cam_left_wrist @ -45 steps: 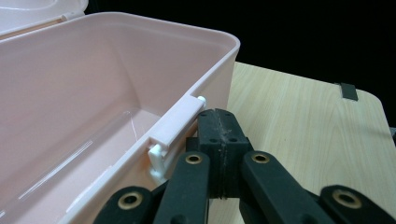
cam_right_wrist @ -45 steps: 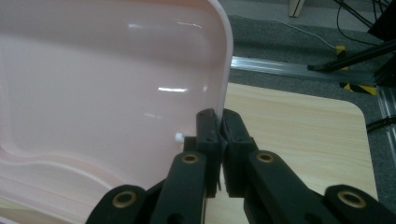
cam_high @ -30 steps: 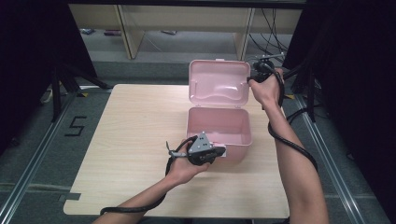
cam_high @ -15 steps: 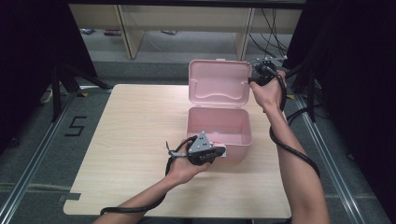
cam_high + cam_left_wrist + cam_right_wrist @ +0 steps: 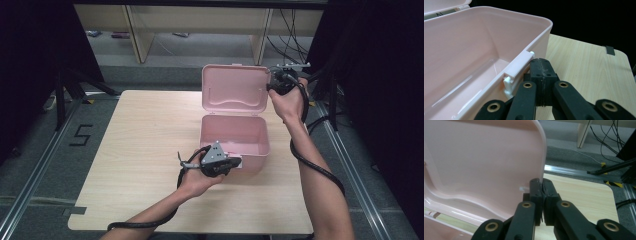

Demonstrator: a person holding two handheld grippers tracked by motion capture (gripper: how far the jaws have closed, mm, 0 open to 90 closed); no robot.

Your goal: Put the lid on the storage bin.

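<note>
Pink box near table's far-right edge, opening up, long axis left-right; lid upright at back, pinched by clenched right gripper on its right edge; left gripper closed empty, tips touching front latch.

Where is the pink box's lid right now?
In the high view the lid stands open behind the box, at the table's far right, its edge pinched by the right hand-held gripper.
</note>
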